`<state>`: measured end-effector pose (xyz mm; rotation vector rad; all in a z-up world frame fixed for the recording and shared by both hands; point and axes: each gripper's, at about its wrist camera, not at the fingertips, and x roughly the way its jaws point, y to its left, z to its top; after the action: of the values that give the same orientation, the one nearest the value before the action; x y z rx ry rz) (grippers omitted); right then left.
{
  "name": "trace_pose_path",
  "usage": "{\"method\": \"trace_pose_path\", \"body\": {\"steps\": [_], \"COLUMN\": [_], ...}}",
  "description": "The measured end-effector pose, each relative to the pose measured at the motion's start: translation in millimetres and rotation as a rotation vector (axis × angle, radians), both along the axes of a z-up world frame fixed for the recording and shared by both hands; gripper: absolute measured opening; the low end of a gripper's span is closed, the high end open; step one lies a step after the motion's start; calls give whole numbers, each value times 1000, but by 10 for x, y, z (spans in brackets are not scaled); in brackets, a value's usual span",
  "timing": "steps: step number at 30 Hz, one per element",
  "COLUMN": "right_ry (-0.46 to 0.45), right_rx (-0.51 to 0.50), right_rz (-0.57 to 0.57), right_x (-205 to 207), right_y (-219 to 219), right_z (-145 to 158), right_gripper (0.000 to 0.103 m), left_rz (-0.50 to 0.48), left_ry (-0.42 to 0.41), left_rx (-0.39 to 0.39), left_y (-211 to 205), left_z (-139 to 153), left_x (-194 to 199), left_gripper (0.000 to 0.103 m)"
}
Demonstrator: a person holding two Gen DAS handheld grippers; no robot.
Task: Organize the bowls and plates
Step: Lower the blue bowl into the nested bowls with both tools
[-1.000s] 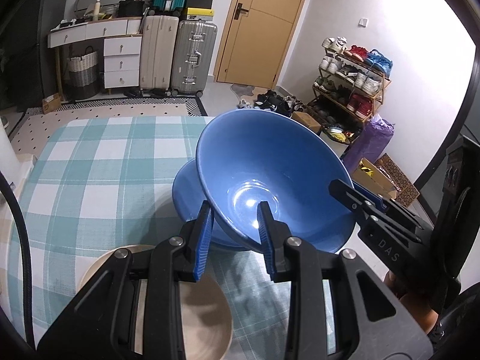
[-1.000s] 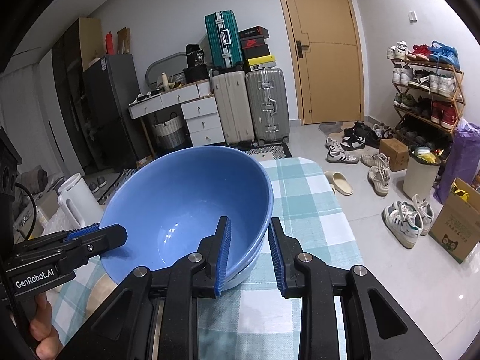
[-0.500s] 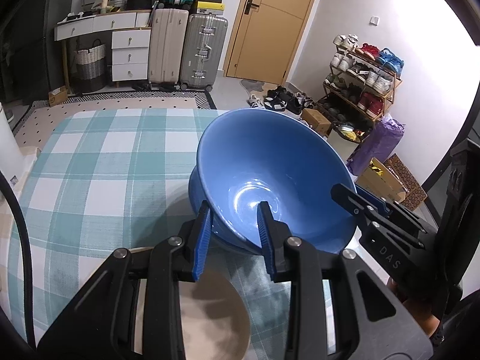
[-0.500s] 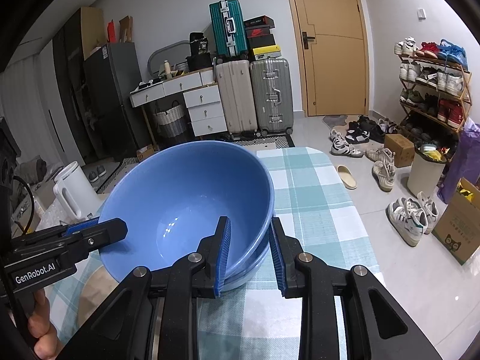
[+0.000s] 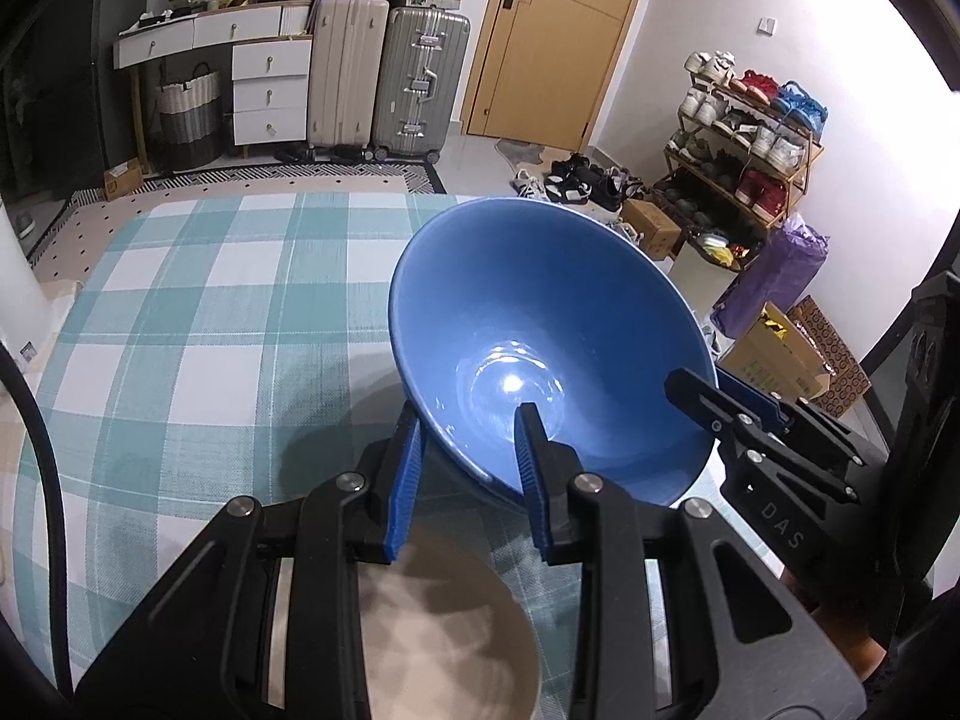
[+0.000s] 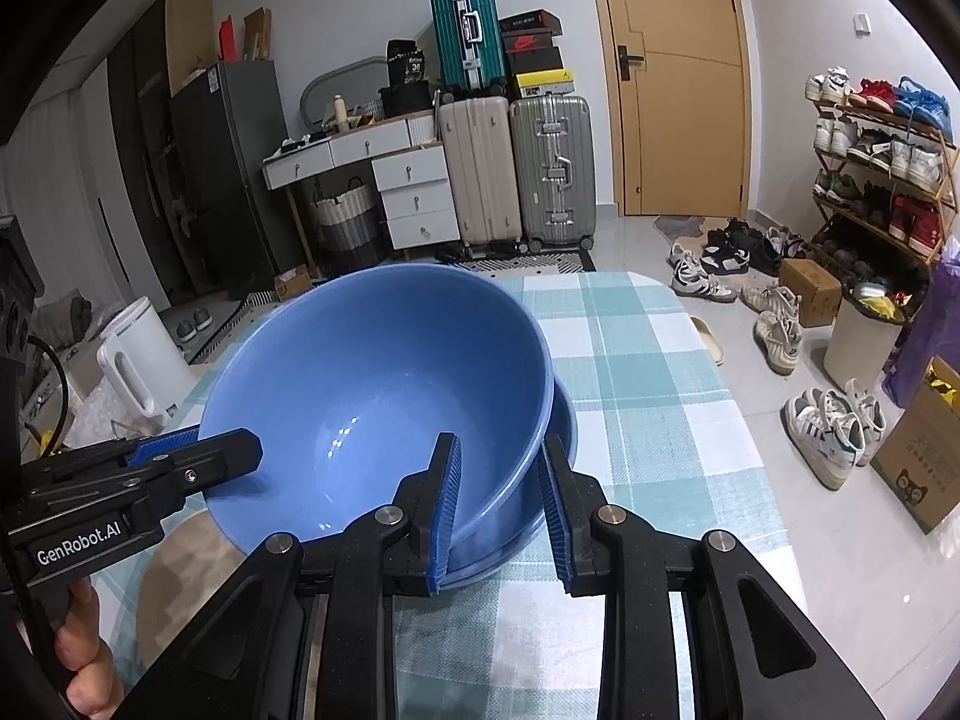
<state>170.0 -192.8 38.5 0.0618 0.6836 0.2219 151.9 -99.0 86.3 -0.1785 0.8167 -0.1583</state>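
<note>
A large blue bowl [image 5: 540, 324] is held tilted between both grippers, just over a second blue bowl [image 6: 561, 420] that sits on the checked tablecloth. My left gripper [image 5: 471, 450] is shut on the top bowl's near rim. My right gripper [image 6: 501, 492] is shut on the rim of the top bowl at the opposite side. In the right wrist view the top bowl [image 6: 372, 396] sits nested in the lower one. A beige plate [image 5: 432, 630] lies on the table under the left gripper.
The table's teal and white checked cloth [image 5: 198, 312] stretches left and back. A white kettle [image 6: 141, 360] stands at the left edge. Past the table's right edge [image 6: 744, 420] are floor, shoes and a cardboard box [image 6: 918, 468].
The top blue bowl has come down and over the lower bowl, which is now almost hidden under it in the left wrist view. Both grippers kept their hold.
</note>
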Motion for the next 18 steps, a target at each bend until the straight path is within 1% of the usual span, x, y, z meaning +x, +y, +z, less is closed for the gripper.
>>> {"method": "trace_pose_path", "body": {"steps": [9, 13, 16, 18], "right_ry": [31, 27, 20, 18], "right_rx": [-56, -69, -93, -91], "right_rz": [-18, -14, -15, -12], "right_x": [121, 139, 141, 124], "right_y": [37, 32, 62, 81], "right_z": [-225, -266, -290, -297], "right_gripper": [28, 29, 30, 33], "left_rz": [-17, -11, -13, -14], "left_ry": [42, 32, 33, 39], "left_rx": [44, 84, 89, 80], "left_y": [-93, -121, -114, -99], "left_z": [-331, -401, -430, -454], "left_x": [243, 290, 325, 344], "left_gripper": [27, 27, 27, 28]}}
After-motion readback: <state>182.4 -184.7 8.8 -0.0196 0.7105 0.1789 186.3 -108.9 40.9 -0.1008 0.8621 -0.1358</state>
